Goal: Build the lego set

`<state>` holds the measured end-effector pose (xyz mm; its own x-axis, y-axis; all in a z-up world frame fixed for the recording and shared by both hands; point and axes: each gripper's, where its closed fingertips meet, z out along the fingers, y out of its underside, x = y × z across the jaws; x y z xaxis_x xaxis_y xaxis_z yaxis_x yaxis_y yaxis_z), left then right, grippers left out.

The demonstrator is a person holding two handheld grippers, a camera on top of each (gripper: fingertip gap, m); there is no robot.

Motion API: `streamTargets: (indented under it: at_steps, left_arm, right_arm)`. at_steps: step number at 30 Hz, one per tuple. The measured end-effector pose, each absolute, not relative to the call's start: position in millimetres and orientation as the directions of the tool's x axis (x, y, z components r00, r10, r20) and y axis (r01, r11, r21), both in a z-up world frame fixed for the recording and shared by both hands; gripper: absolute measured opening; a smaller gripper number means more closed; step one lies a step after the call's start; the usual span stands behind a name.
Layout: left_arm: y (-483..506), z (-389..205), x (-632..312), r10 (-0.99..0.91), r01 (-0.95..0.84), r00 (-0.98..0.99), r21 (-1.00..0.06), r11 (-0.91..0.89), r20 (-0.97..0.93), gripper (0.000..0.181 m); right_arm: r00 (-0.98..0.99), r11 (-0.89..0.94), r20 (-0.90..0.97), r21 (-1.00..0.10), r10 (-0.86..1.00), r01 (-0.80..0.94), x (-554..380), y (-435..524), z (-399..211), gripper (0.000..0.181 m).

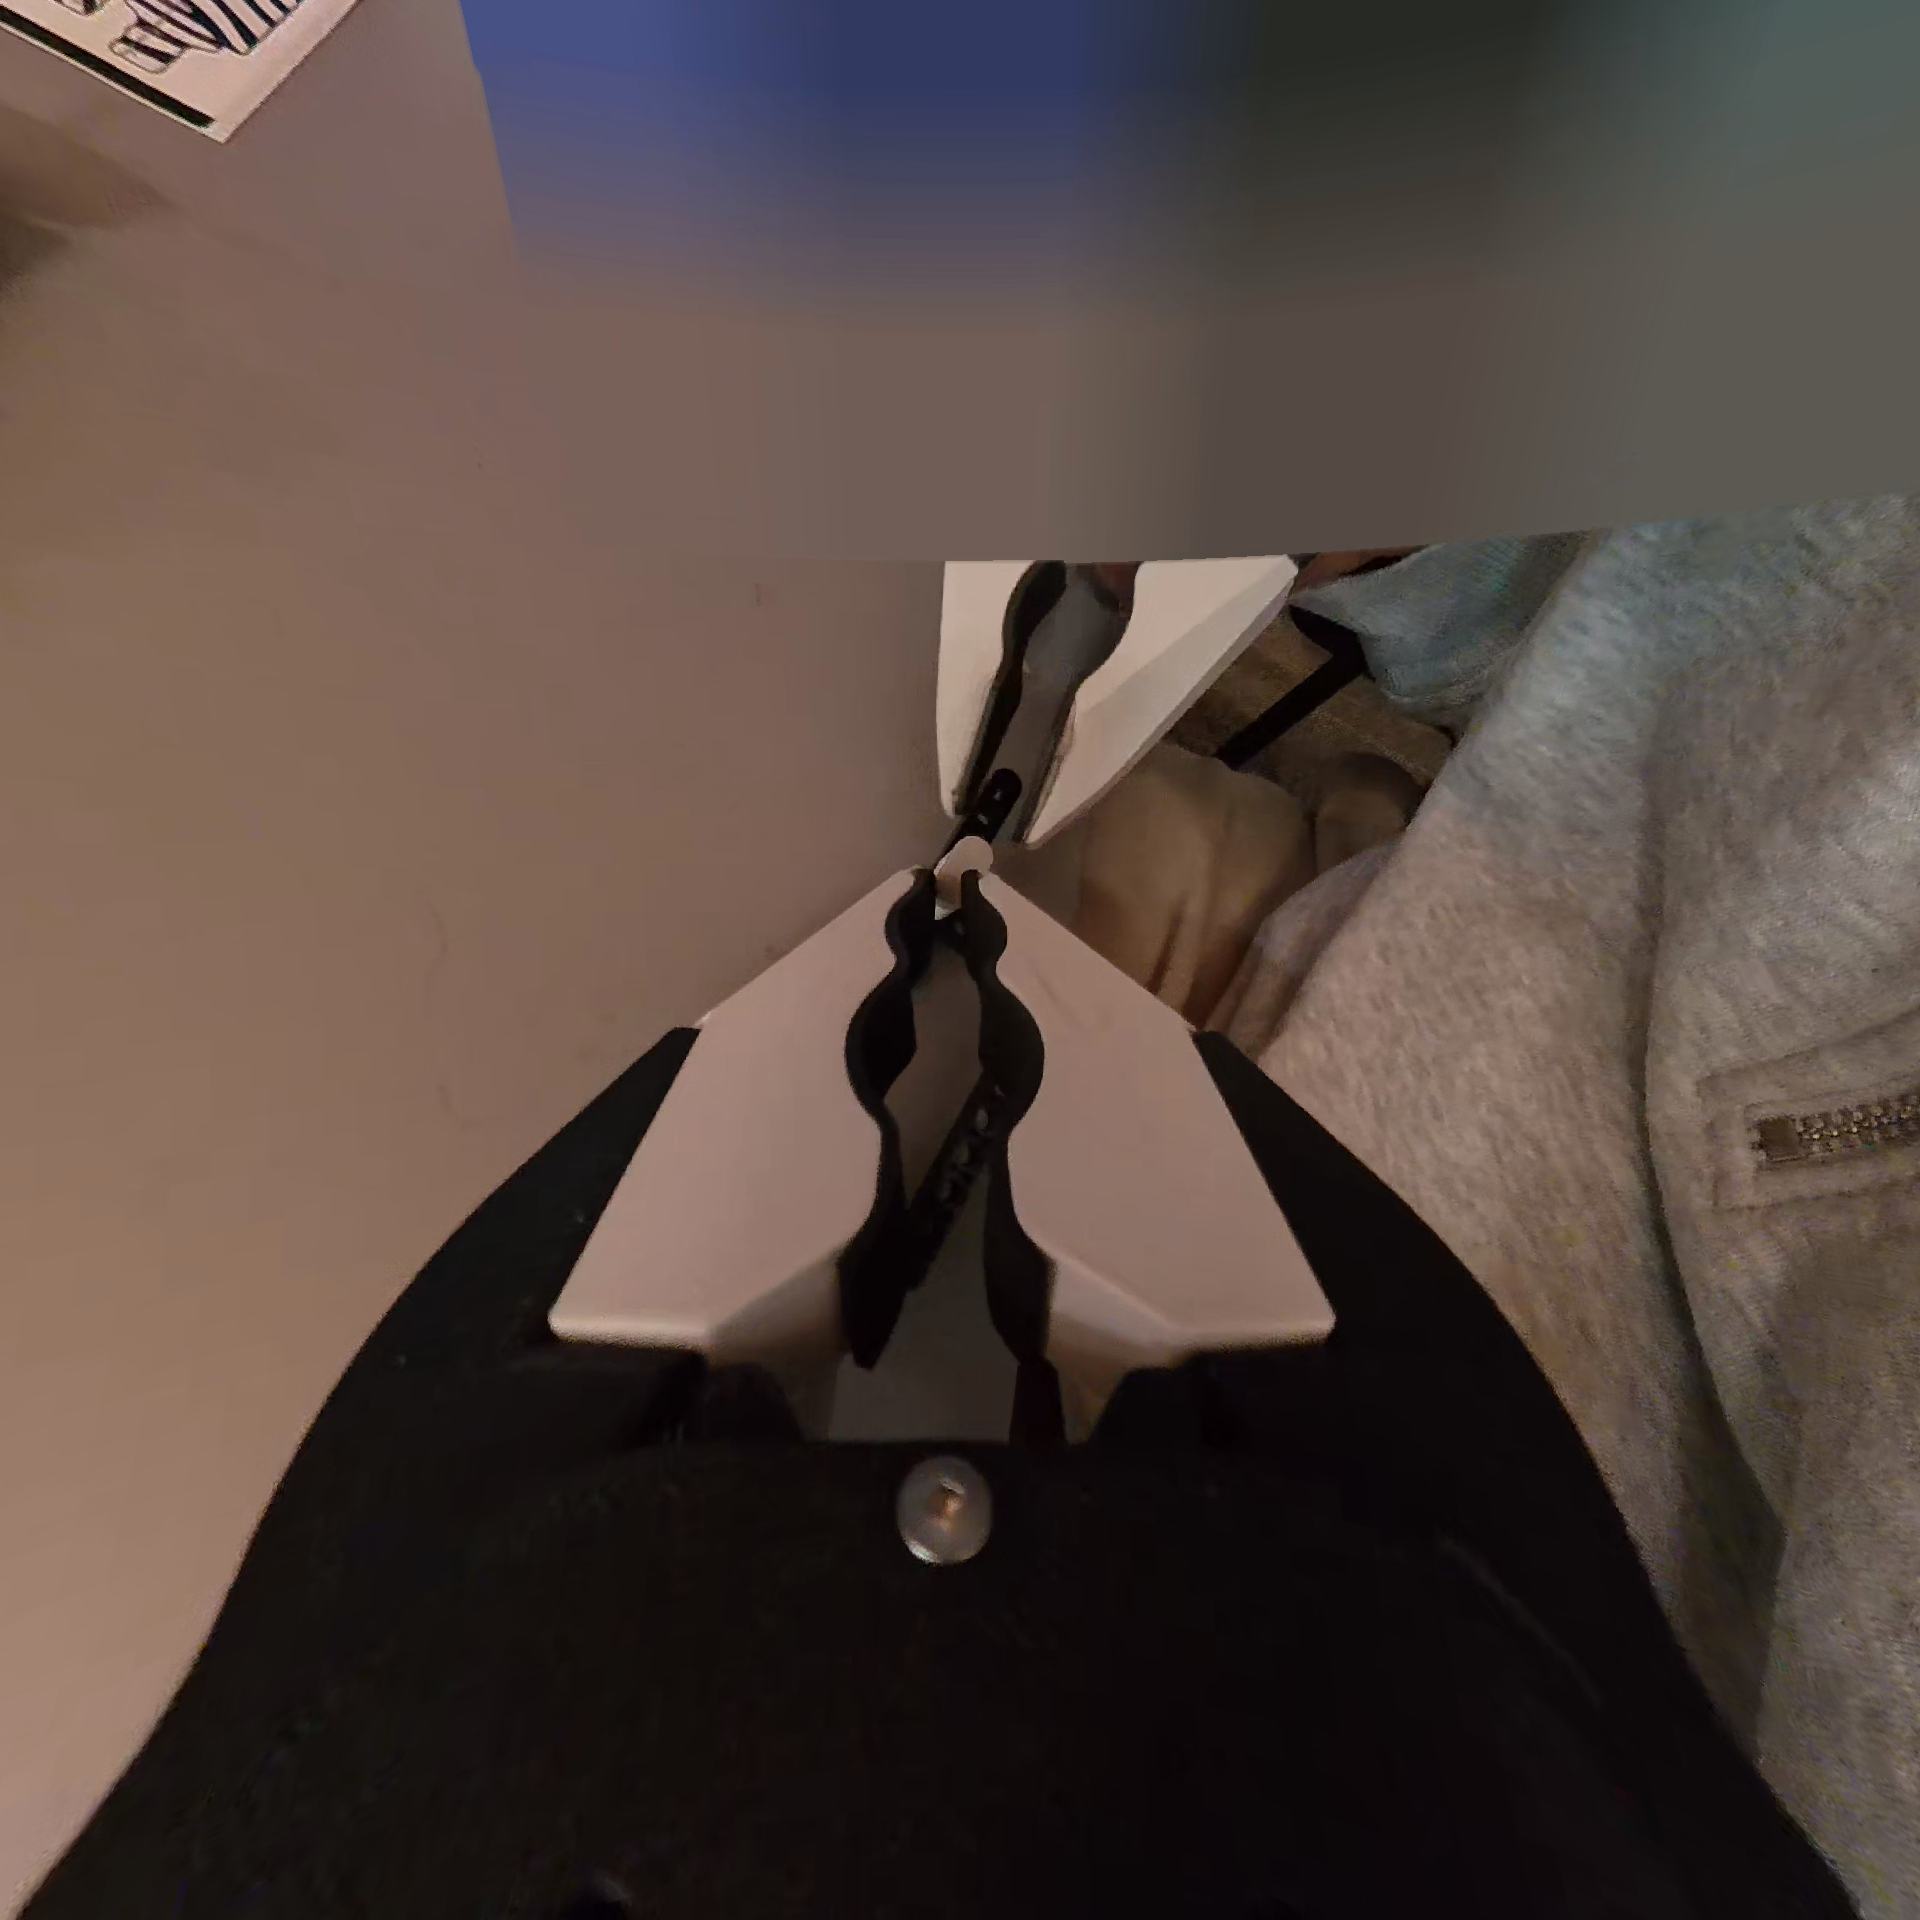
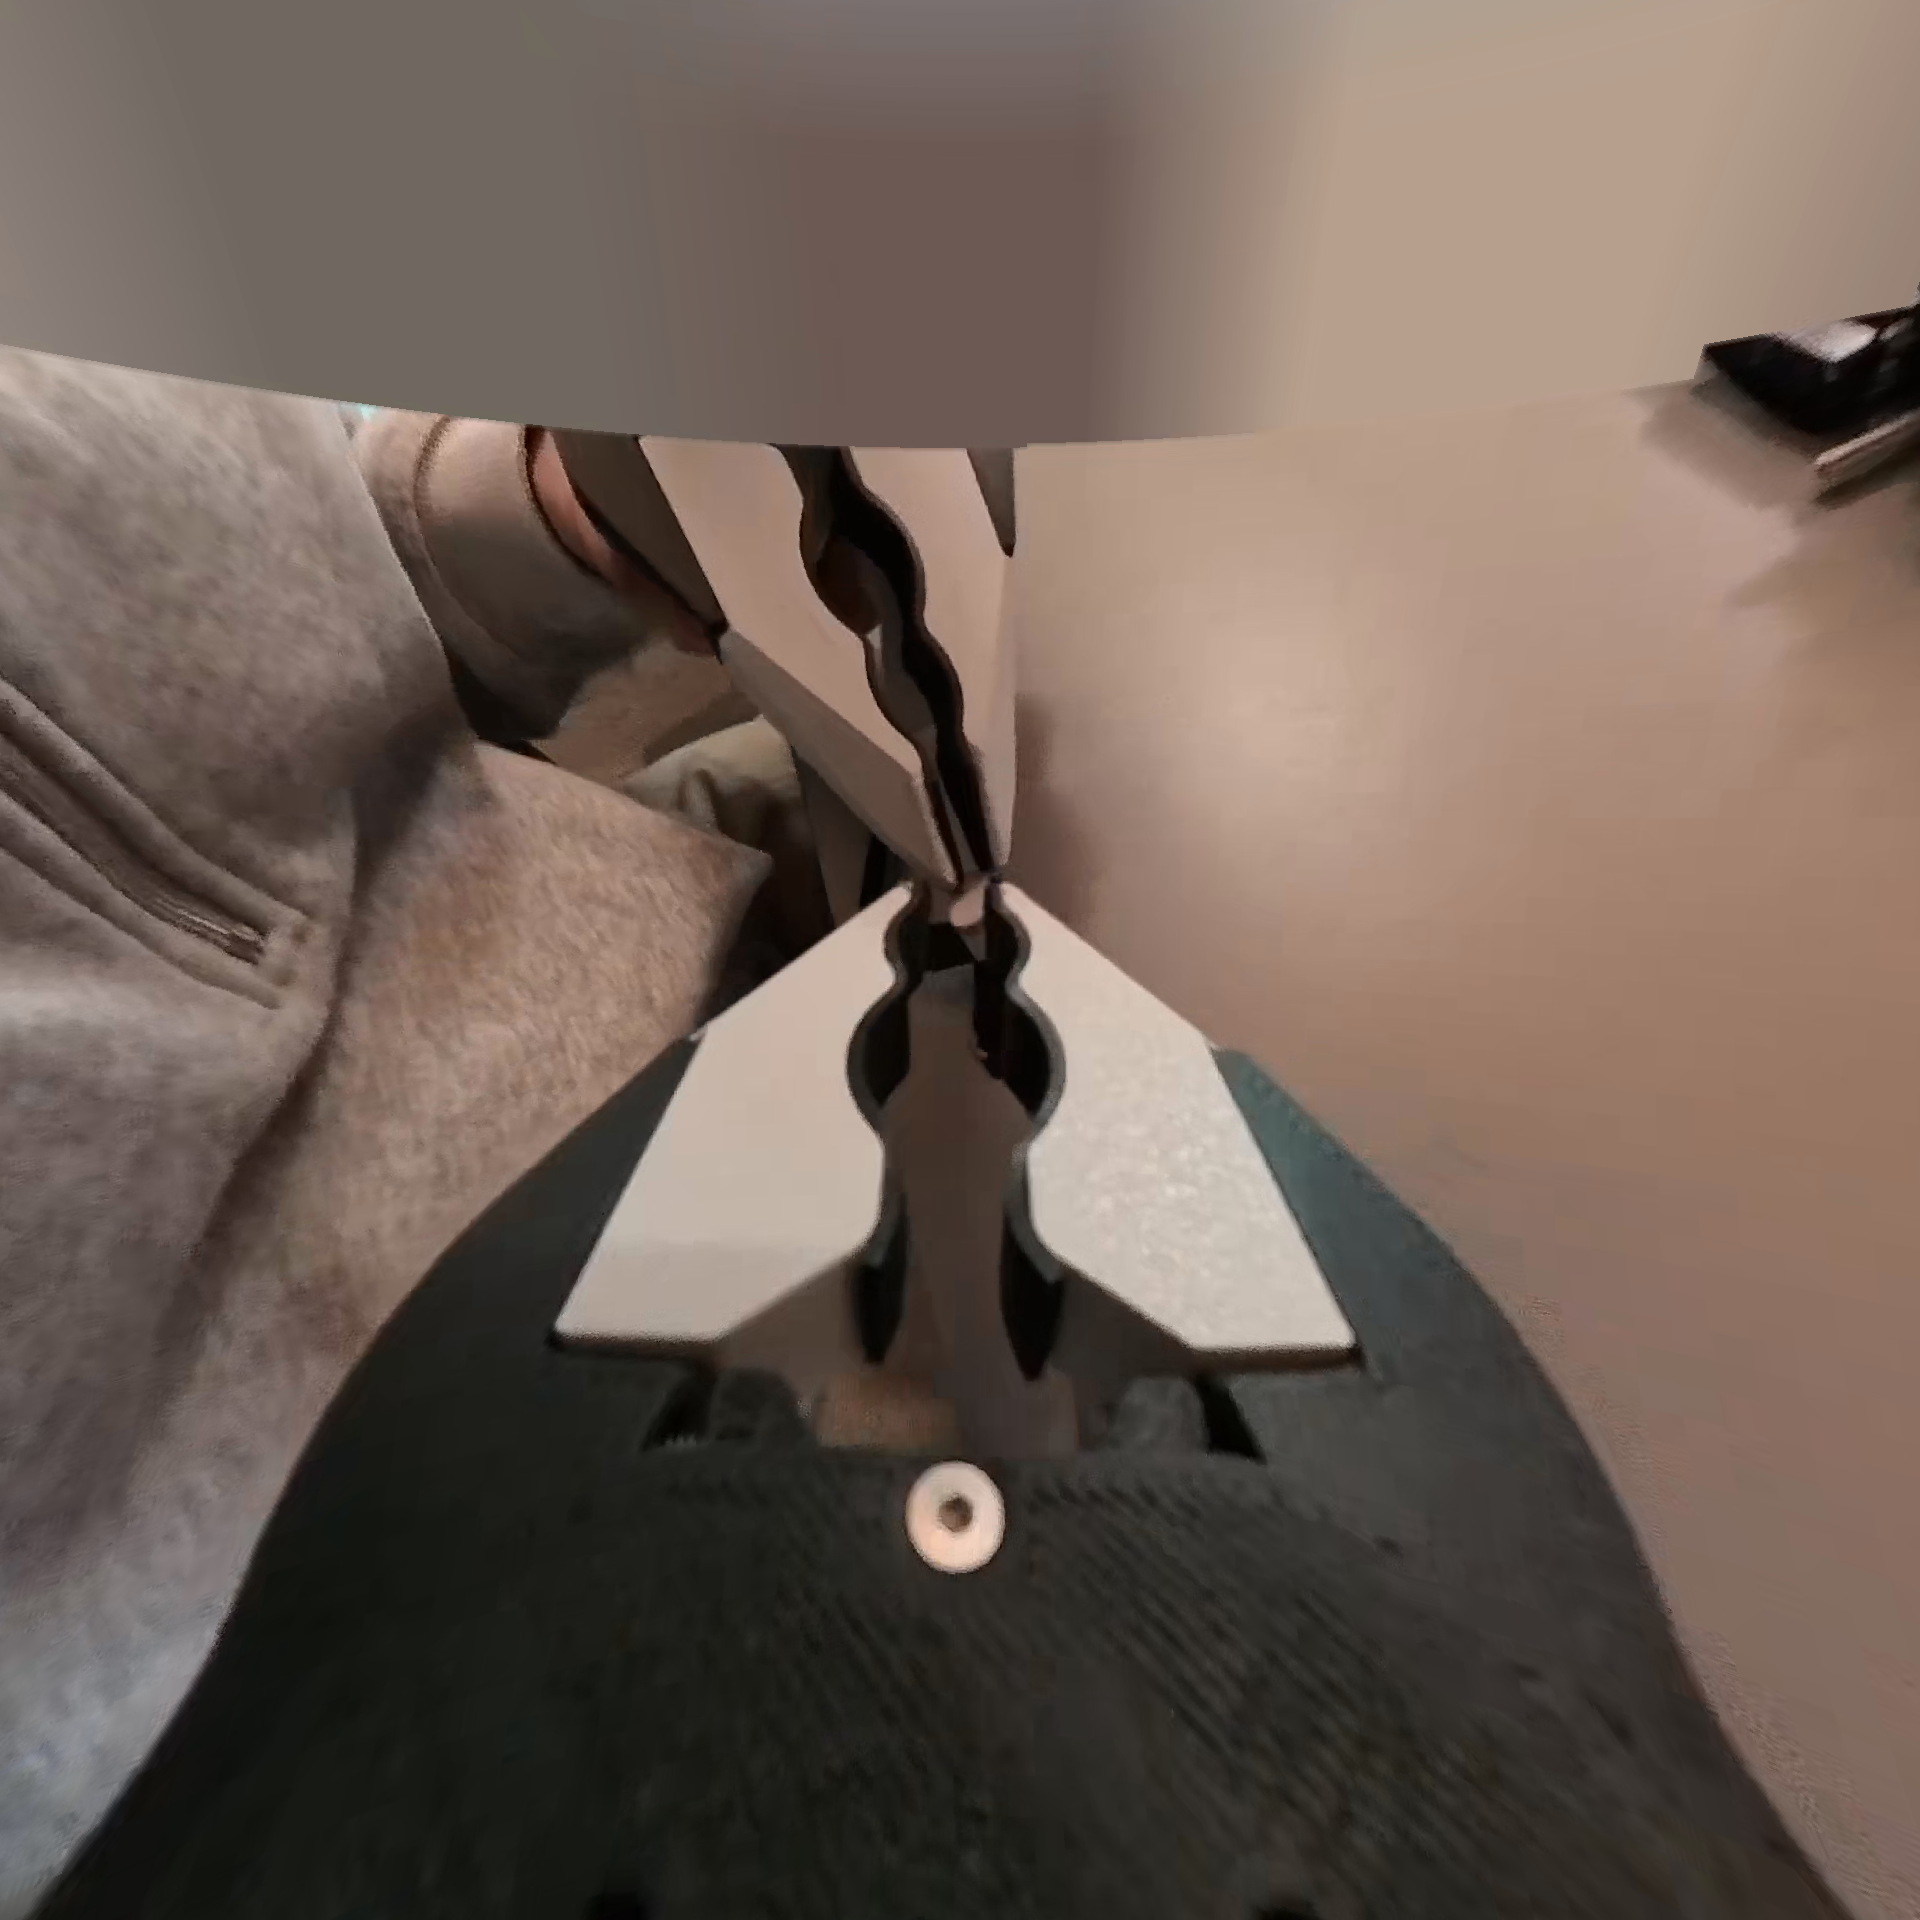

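Note:
My left gripper [image 1: 945,888] is shut on a small white lego piece [image 1: 961,862] that sticks out past its tips. A thin black studded strip [image 1: 966,1153] lies further back between its fingers. My right gripper [image 1: 992,821] faces it tip to tip and is shut on a small black lego piece [image 1: 997,790], which touches the white piece. In the right wrist view my right gripper [image 2: 951,909] holds the black piece [image 2: 989,987] against the pale piece [image 2: 971,914] in the left gripper [image 2: 966,868]. Both are held in the air beside the table edge.
The beige table [image 1: 416,675] lies to the left, with a printed instruction sheet [image 1: 156,52] at its far corner. A dark object [image 2: 1818,384] sits on the table at the far right. The person's grey zipped top [image 1: 1558,1039] is close beside the grippers. The grippers are tip to tip, or close to it.

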<state>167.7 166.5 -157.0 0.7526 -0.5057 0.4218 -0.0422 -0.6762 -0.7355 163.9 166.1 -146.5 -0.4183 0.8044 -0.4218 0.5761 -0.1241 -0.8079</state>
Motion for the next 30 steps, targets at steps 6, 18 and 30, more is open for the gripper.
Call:
streamTargets:
  at_steps: [6,18,30]
  left_arm:
    - [167,-157,169,-0.464,-0.011,0.771,-0.719,-0.694,0.437,0.004]
    - [168,-157,170,-0.349,0.110,0.791,-0.678,-0.727,0.502,0.004]
    - [169,-157,171,-0.334,0.138,0.790,-0.680,-0.720,0.515,0.004]
  right_arm:
    - [-0.315,-0.247,-0.495,-0.775,0.810,0.582,161,171,-144,0.005]
    - [-0.154,-0.431,-0.602,-0.705,0.784,0.563,167,174,-147,0.012]
    - [-0.137,-0.425,-0.610,-0.679,0.781,0.598,167,169,-157,0.007]
